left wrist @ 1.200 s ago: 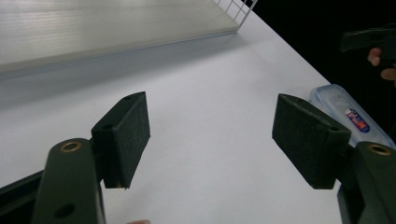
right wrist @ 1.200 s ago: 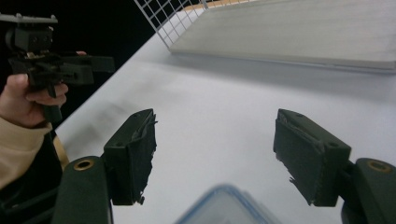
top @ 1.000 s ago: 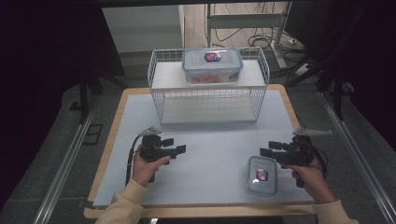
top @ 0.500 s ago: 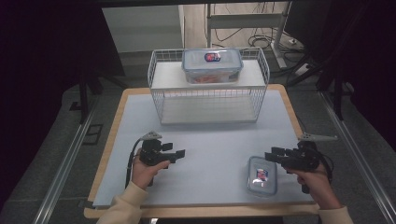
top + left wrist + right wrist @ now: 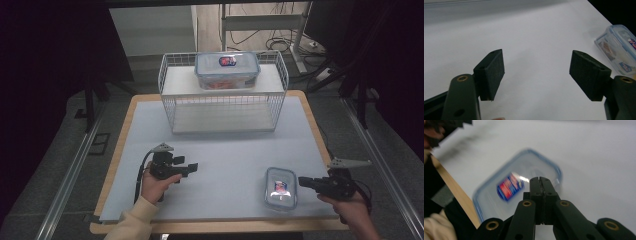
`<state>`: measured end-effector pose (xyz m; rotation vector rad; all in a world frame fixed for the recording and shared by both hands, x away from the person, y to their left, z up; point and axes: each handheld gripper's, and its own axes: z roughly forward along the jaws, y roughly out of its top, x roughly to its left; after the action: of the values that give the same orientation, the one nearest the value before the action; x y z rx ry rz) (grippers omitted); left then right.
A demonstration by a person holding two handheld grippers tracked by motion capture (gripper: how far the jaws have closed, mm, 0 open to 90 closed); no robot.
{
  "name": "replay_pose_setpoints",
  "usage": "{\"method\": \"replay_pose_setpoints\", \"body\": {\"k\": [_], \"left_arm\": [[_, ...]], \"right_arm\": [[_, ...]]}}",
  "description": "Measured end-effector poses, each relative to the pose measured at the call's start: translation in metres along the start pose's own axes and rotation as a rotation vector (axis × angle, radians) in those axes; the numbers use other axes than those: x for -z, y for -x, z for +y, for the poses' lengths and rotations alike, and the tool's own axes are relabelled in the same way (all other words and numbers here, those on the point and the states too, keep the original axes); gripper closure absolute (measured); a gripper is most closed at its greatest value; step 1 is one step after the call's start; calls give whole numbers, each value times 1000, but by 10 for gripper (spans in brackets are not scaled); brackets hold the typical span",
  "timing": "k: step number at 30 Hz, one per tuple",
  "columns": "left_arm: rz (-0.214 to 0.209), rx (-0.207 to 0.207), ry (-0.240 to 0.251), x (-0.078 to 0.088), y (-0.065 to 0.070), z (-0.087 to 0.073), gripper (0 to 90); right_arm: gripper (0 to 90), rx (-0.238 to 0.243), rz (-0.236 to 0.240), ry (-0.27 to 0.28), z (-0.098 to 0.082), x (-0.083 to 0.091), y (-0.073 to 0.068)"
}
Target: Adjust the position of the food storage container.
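Small container (image 5: 280,187) sits at about five o'clock on the table (image 5: 220,150), flat on the pale grey mat, near the front edge. It is clear plastic, rounded at the corners, with a bluish rim and a red-and-blue label on the lid.

Our right gripper (image 5: 302,181) lies at its three o'clock side, tips just beside the rim; its jaws have just been closing and now meet with nothing between them. In the right gripper view the shut tips (image 5: 540,182) hang over the lid's edge, the frame blurred.

We judge the step to be a nudge or a press on the lid. Done well, we keep the shut tips low and square to the wall, push slowly, and watch for the smooth box sliding on the mat.

Our left gripper (image 5: 192,167) rests at seven o'clock, jaws wide apart and empty, black pads (image 5: 495,71) matte and foam-like.

At twelve o'clock stands a white wire basket (image 5: 223,106), with a larger container (image 5: 227,70) of the same make on its upper shelf.
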<state>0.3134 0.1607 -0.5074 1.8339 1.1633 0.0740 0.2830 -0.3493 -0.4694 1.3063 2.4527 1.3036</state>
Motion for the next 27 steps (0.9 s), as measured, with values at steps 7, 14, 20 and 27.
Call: {"method": "replay_pose_setpoints", "body": {"k": [7, 14, 20, 27], "left_arm": [[7, 7, -4, 0, -2, -2, 274], [8, 14, -3, 0, -3, -3, 274], [8, 20, -1, 1, -5, -3, 274], [12, 30, 2, 2, -7, -3, 275]], "right_arm": [[895, -18, -29, -114, -30, -4, 5], [895, 25, 14, -175, -31, -19, -3], [895, 32, 19, -178, -29, -24, -7], [895, 50, 57, -179, -22, -40, -17]]}}
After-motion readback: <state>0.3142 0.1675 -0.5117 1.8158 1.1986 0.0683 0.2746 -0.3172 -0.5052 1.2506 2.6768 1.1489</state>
